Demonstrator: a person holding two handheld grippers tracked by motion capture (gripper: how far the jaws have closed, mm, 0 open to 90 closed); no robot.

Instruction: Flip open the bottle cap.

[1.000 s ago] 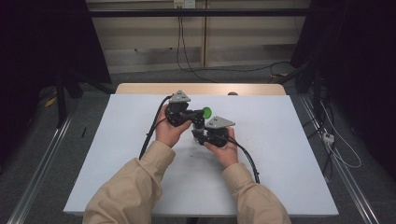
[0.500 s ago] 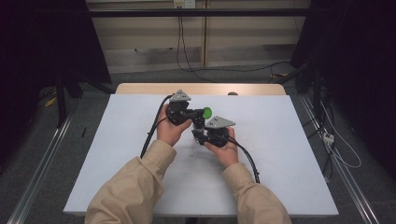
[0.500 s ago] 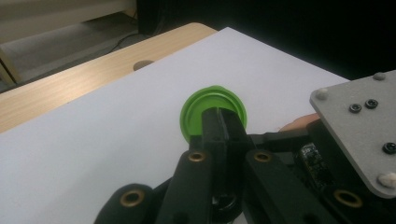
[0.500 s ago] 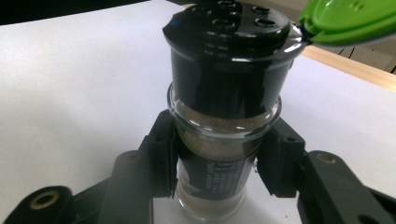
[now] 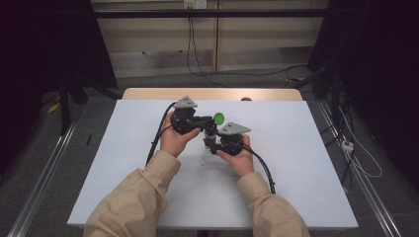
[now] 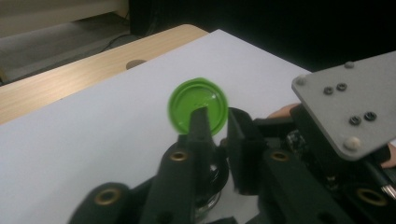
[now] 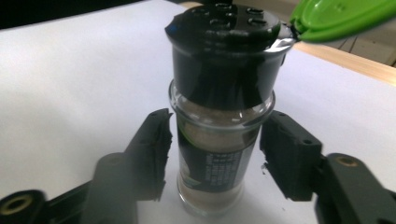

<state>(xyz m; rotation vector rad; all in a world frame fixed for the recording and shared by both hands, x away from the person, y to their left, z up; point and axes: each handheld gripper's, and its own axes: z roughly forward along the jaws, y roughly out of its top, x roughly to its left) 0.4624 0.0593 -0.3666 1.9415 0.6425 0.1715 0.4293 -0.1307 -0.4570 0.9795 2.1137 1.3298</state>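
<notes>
A: The spice jar [image 7: 223,140] is seen upright on the white table [image 5: 296,187], its long axis vertical, set squarely between the right gripper [image 7: 215,154]'s pads [image 7: 156,149].

B: And those jaws have just been opened. A gap is visible on either side of the glass, so the jar is straddled, not clamped.

A: The green flip lid [image 6: 198,105] is swung up and back from the black shaker cap [image 7: 224,42]. The left gripper [image 6: 215,123] is held right at it, jaws slightly apart and just opened too, one fingertip [image 6: 201,121] seen in front of the disc.

B: Is the lid pinched? No grip can be made out.

A: The left hand is judged nearer the lid, the right nearer the body. Any closing of the lid would be pressed forward and down onto the cap.
</notes>
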